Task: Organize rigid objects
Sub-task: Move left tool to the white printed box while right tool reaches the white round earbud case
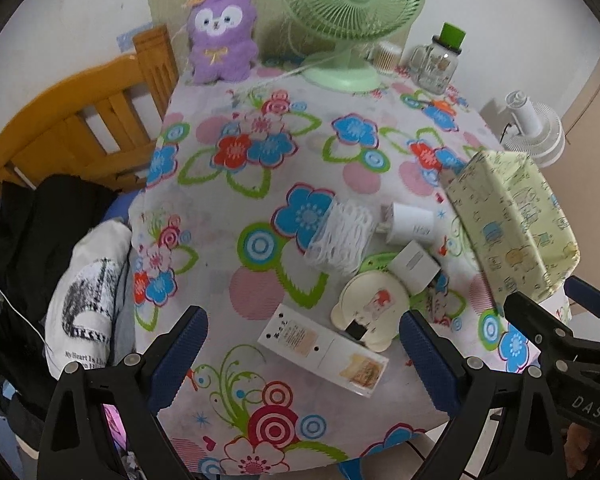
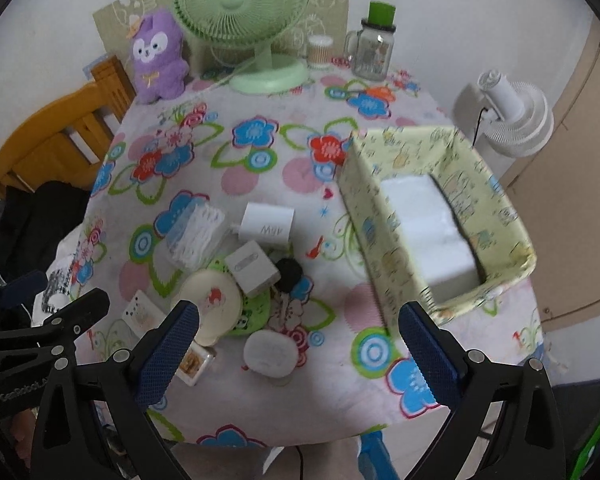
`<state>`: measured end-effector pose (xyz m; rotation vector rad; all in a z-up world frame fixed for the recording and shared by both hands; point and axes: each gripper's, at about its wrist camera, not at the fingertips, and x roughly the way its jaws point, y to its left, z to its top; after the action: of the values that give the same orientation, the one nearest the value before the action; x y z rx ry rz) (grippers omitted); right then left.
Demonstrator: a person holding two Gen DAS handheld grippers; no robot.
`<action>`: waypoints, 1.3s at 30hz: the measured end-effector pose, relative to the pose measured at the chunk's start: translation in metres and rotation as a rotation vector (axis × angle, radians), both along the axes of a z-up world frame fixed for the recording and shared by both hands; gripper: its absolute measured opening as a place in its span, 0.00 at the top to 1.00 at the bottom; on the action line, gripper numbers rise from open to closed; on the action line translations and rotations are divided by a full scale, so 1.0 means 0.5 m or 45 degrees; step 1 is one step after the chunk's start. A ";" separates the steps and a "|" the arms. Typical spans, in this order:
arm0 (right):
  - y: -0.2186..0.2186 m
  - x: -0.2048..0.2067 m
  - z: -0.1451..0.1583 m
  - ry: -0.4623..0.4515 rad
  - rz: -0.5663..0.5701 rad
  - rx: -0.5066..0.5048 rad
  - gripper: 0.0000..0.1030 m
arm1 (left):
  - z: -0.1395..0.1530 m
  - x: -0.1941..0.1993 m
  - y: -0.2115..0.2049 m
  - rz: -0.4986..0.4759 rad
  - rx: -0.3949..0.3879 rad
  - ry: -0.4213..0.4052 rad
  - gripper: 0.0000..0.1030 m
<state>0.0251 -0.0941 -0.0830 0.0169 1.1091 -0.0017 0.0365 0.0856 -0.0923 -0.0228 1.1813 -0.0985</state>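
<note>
While both grippers, left gripper (image 1: 302,354) and right gripper (image 2: 298,354), hang wide open and empty, pick the white charger (image 2: 267,225) left of the storage box (image 2: 374,224) squarely.

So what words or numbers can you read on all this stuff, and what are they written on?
"DAS": on the black gripper at the lower right of the left wrist view.
"My Heart Is": on the white bag beside the table; the rest is cut off.
White charger: upside-down print, maybe "45W", not certain.
Long white box: label print too small.
Glass jar: pictures only, blurred.
</note>
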 end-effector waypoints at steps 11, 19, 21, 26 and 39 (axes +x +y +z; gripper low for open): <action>0.024 0.012 -0.088 0.085 -0.025 -0.010 0.03 | -0.101 0.014 0.003 -0.002 -0.028 0.140 0.08; 0.018 0.016 -0.158 0.178 -0.051 -0.012 0.07 | -0.155 0.022 -0.003 -0.035 0.005 0.197 0.09; 0.016 0.016 -0.173 0.199 -0.055 -0.010 0.08 | -0.169 0.026 -0.001 -0.021 -0.004 0.222 0.09; 0.016 0.017 -0.206 0.238 -0.045 -0.002 0.10 | -0.196 0.032 0.004 0.036 -0.020 0.276 0.11; 0.006 0.016 -0.243 0.327 -0.048 0.066 0.14 | -0.221 0.029 -0.010 0.161 -0.078 0.358 0.13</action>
<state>0.0332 -0.0913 -0.2047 0.0860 1.3652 -0.0090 0.0509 0.0806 -0.2028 -0.1692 1.4537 -0.0200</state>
